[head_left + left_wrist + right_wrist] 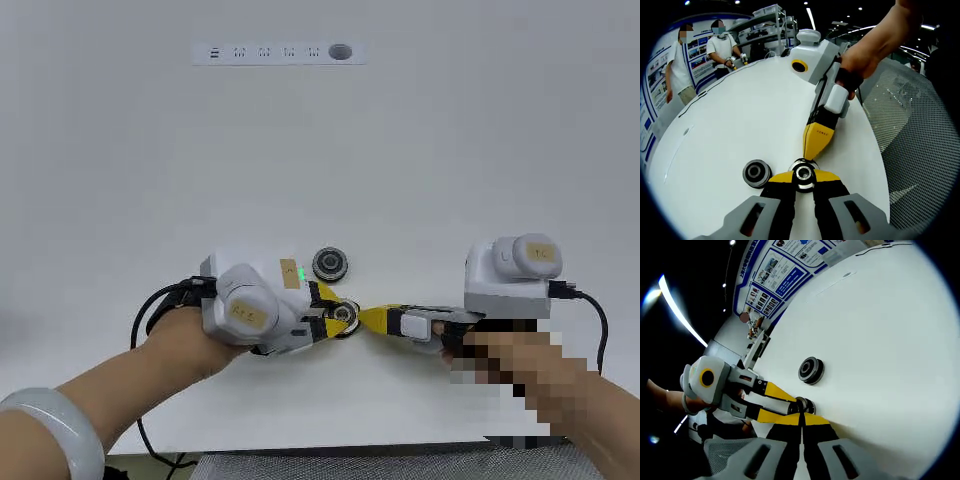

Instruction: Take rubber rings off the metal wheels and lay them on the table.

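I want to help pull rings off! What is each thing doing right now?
left gripper: shut on the held wheel.
right gripper: shut, tips at that wheel's rim.
held wheel: clamped, black ring on.
loose wheel: flat on the table, black ring on.

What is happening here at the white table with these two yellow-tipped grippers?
A person works with two handheld grippers at a white table. The left gripper is clamped on a small metal wheel. The right gripper, jaws together, has its tip at that wheel's rim; whether it has caught the rubber ring is unclear. A second wheel lies on the table close by.
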A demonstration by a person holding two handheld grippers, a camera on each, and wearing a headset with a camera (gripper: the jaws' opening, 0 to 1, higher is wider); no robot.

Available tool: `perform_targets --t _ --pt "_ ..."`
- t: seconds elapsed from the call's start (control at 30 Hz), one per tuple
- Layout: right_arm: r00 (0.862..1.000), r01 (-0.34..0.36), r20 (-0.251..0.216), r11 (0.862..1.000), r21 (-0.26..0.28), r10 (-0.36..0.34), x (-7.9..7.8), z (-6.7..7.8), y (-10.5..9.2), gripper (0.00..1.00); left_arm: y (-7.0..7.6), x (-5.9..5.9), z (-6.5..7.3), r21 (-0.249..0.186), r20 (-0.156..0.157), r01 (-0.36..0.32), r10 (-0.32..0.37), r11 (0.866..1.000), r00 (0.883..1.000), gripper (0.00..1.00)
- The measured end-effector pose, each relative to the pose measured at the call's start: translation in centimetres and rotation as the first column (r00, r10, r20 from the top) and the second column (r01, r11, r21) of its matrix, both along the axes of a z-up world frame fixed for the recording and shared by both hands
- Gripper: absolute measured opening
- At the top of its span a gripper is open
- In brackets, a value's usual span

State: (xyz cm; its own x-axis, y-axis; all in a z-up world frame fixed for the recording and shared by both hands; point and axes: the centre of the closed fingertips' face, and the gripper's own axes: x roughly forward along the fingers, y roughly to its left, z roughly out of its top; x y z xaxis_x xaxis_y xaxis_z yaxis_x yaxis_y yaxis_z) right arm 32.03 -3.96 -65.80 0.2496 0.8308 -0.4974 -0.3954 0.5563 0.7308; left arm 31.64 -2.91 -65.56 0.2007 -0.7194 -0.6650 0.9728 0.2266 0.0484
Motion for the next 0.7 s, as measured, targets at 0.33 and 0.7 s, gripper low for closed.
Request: perform_targets --t 0.33,0.7 --pt "1.0 0.0 -0.004 1.0 0.011 0.0 -0.1 0.37 0.23 0.01 0.01 -0.03 0.03 0.008 0.001 0.002 -0.002 1.0 1.0 0.13" --pt "1.0 0.0 -0.003 1.0 0.025 0.0 -0.23 0.68 0.52 0.01 0.05 -0.02 0.0 0.009 0.002 0.004 -0.004 1.0 1.0 0.13"
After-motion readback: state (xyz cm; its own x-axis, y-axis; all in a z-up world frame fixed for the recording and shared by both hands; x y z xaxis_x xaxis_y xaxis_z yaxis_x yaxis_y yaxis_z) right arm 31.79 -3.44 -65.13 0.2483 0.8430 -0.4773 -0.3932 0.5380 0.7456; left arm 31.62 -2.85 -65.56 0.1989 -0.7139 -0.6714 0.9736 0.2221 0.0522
